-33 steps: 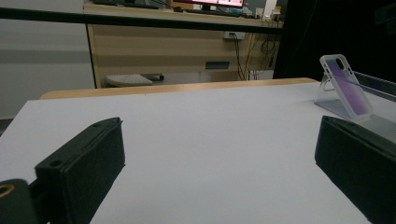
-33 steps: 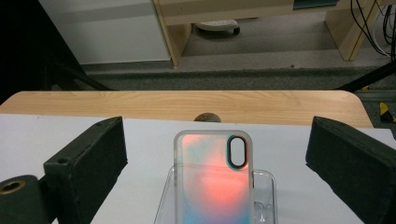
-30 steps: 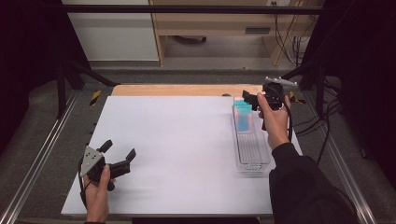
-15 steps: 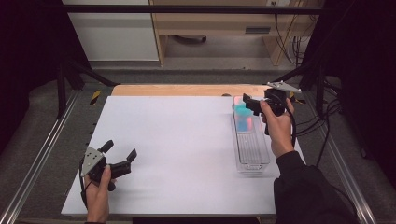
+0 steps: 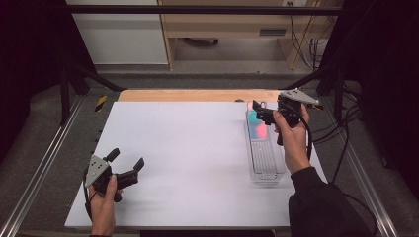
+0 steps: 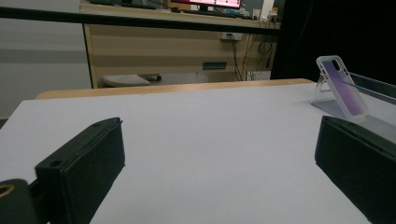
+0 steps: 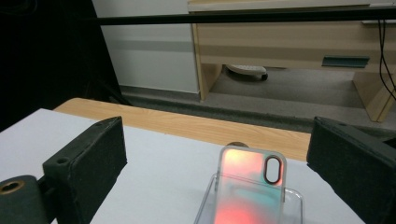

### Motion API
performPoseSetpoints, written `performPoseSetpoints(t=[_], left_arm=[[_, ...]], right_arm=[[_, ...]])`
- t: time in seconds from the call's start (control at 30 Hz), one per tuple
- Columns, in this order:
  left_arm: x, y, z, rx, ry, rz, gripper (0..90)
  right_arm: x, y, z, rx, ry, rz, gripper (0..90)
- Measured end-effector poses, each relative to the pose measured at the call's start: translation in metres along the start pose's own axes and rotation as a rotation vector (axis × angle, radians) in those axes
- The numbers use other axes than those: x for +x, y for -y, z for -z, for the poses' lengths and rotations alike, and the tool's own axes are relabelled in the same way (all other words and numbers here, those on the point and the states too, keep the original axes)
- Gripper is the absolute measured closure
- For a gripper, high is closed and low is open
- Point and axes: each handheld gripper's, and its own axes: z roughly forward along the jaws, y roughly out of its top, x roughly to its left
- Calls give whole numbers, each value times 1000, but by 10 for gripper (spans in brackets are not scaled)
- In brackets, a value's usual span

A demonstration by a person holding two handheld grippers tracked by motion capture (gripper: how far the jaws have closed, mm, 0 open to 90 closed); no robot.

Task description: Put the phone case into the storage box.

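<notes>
The left gripper (image 5: 125,165) was held low over the near left part of the white table top (image 5: 188,158), its jaws spread wide with nothing between them. In the left gripper view, bare white surface lay between the two black jaws, and past the far jaw stood a phone case (image 6: 340,86), tilted back against the wall of a clear plastic tray (image 6: 373,86), well apart from those jaws.

The right gripper (image 5: 261,112) hovered at the far right of the table, above the far end of the clear plastic tray (image 5: 267,163), held in the person's right hand (image 5: 291,138). Its jaws were also spread wide and gripped nothing. In the right gripper view, the phone case (image 7: 250,191) stood between and just ahead of the open jaws, leaning in the tray (image 7: 294,205), its iridescent back glowing pink and teal and its camera cutout at the upper right. Whether either jaw touched the case could not be told. Beyond the jaws ran the table's wooden edge (image 7: 187,123).
</notes>
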Motion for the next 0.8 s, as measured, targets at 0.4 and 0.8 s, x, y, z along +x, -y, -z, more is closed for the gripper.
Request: performPoseSetpoints(t=[0.4,0.8], left_arm=[[-1,0,0,3,1,-9,11],[-5,0,2,8,7,-27,10]], right_arm=[[13,-2,8,-43,-46,2,44],[28,1,11,-44,-93,18,47]])
